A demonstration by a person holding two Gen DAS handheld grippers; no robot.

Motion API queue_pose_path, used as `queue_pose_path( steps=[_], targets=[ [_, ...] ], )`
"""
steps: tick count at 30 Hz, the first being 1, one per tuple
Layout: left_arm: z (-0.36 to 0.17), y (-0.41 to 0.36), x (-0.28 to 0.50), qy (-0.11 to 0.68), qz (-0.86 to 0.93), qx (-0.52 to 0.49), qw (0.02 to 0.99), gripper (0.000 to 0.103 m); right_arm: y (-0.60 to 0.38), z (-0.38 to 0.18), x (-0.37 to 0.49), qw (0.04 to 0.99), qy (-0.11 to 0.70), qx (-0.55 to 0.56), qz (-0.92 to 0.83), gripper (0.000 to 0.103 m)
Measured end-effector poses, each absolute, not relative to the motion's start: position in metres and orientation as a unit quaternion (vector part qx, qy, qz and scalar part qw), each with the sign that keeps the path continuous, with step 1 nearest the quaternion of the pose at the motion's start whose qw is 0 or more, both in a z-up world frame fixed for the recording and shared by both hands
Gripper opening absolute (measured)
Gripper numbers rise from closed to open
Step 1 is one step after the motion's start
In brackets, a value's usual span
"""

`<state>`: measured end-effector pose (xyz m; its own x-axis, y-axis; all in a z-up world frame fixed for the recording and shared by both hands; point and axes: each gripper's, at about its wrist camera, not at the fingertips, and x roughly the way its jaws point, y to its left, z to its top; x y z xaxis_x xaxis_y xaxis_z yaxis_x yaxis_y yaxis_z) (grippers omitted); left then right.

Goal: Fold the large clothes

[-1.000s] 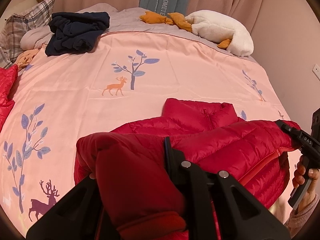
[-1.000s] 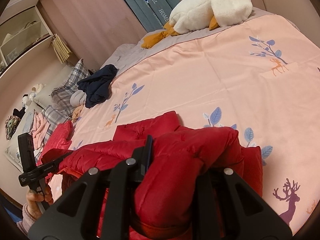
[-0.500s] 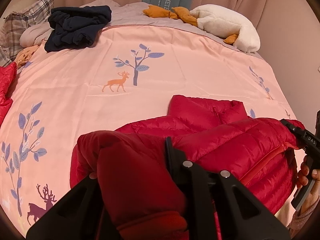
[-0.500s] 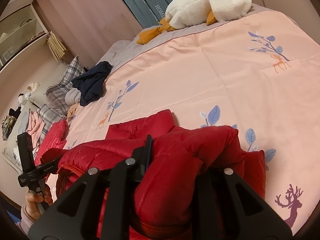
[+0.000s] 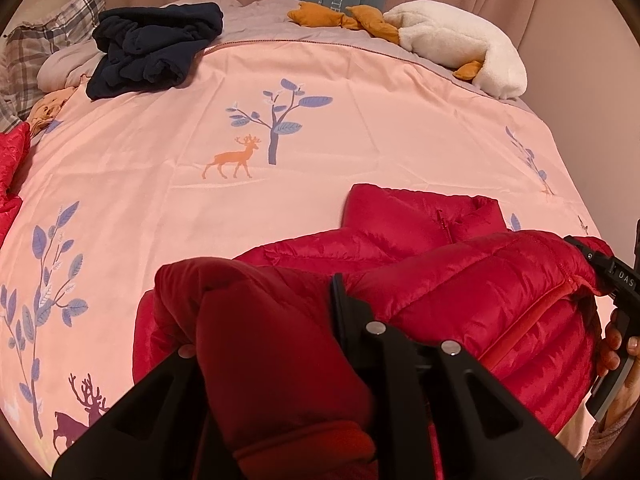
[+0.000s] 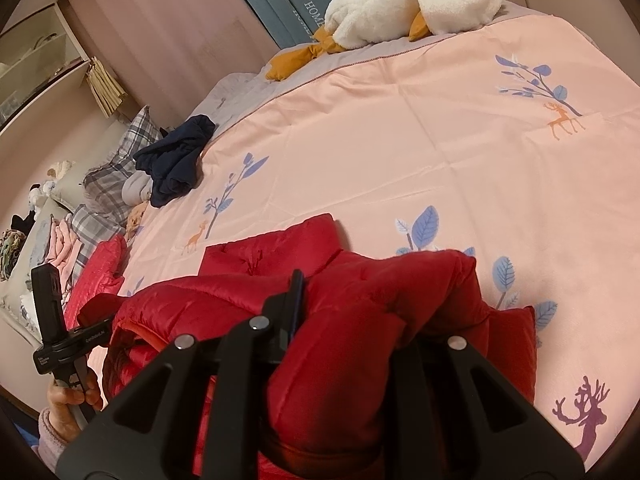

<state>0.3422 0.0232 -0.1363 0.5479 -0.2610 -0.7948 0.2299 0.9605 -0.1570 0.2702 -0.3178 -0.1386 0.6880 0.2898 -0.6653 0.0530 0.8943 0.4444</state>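
A red puffer jacket [image 5: 460, 280] lies on the pink bedspread [image 5: 320, 140], its collar toward the pillows. My left gripper [image 5: 280, 312] is shut on a thick fold of the jacket's near left edge and holds it raised. My right gripper [image 6: 360, 304] is shut on the jacket's [image 6: 248, 256] near right edge in the same way. Each gripper shows in the other's view, the right one [image 5: 612, 280] at the far right, the left one [image 6: 60, 344] at the lower left. The fingertips are buried in fabric.
A dark navy garment [image 5: 156, 48] lies bunched at the far left near plaid pillows [image 5: 44, 44]. A white plush goose [image 5: 460, 48] lies at the head of the bed. Another red garment [image 5: 12, 168] sits at the left edge. Shelves [image 6: 36, 52] stand beyond the bed.
Both grippers have carried the jacket's lower edge a little forward toward the collar. Both grips are unchanged.
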Motion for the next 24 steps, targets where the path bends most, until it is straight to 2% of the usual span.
queue_pose_path(
  steps=[24],
  targets=[
    [-0.1458,0.0201,0.3523,0.465,-0.135,-0.013,0.875,0.016,-0.3180,-0.1486,0.2796,0.889,0.400,0.215,0.060,0.016]
  ],
)
